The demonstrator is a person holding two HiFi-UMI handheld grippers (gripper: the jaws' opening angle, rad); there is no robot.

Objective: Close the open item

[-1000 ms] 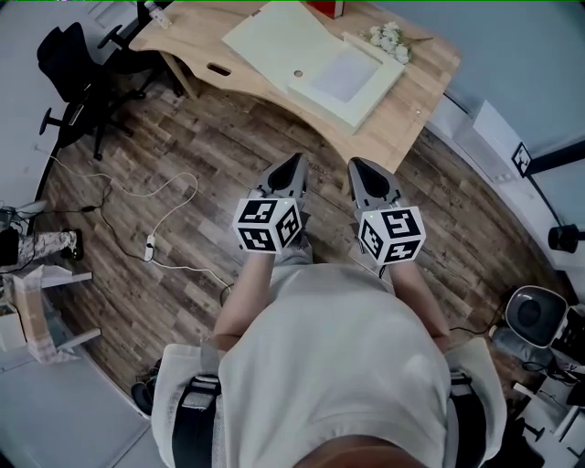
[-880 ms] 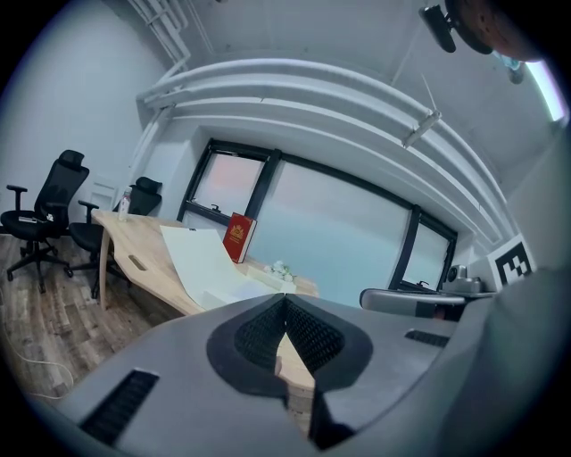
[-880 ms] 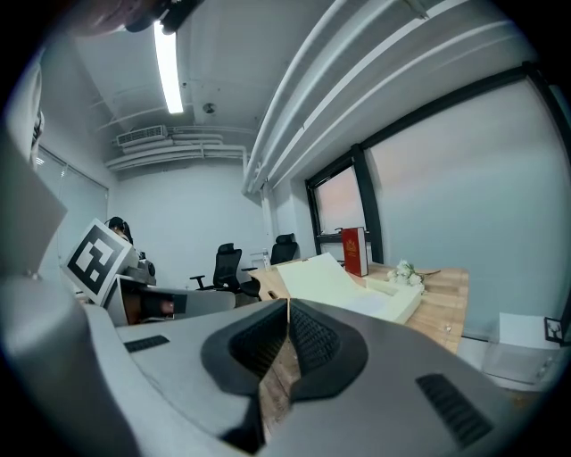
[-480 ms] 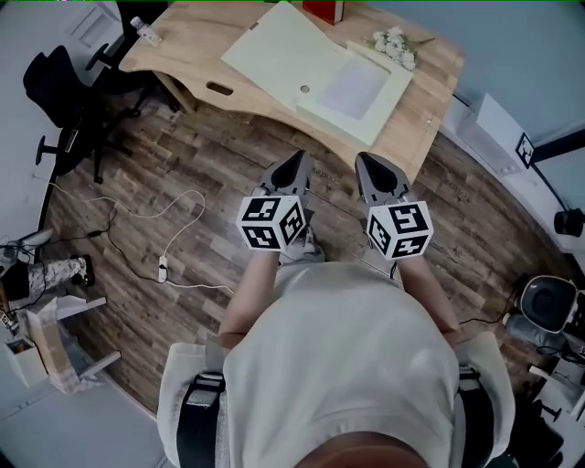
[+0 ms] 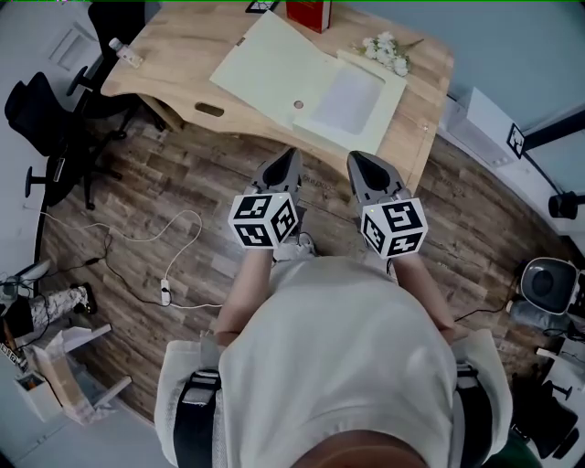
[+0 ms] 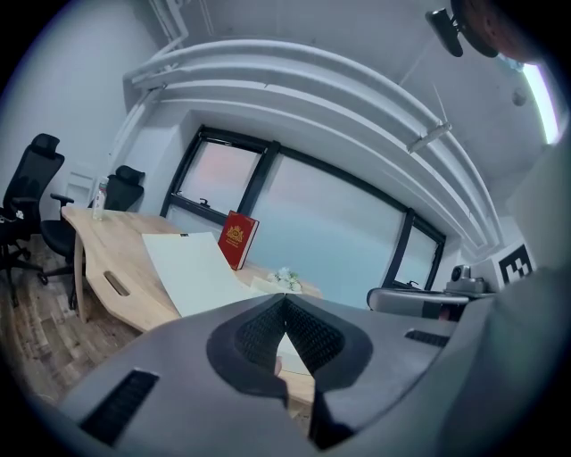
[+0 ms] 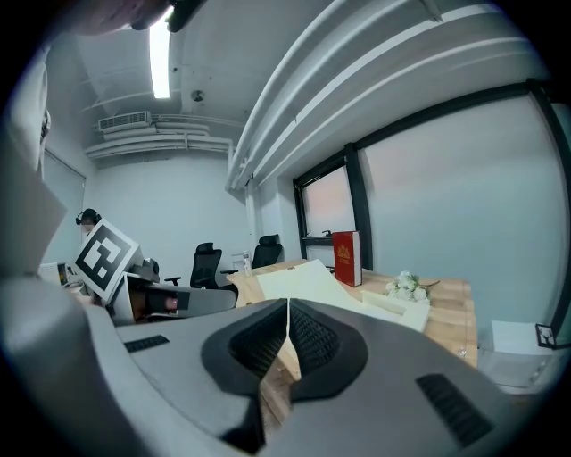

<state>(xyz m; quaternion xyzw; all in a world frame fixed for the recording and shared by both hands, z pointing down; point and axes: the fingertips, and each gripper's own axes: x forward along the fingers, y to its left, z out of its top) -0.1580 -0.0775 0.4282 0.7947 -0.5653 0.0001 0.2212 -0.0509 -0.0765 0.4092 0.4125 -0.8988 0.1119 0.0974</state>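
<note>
Two pairs of tongs, left tongs (image 5: 292, 157) and right tongs (image 5: 353, 158), each pinched fully together with nothing between the tips, side by side above the wooden floor (image 5: 164, 183), just short of the table's near edge. Ahead on the table (image 5: 174, 55): the open item, a flat cream box (image 5: 306, 87), shallow base (image 5: 351, 97) to the right, broad lid (image 5: 260, 66) laid back flat to the left. Farther off, a red book (image 5: 309, 14) upright at the far edge and white flowers (image 5: 384, 46) just beyond the base's far right corner.

No contact with the box yet; seemingly the approach. To close it cleanly:
- Spread the left tongs and pinch the lid's free left edge.
- Steady the base with the right tongs.
- Swing the lid up and over toward the right.
- Lower slowly, square on the base and clear of the flowers.
</note>
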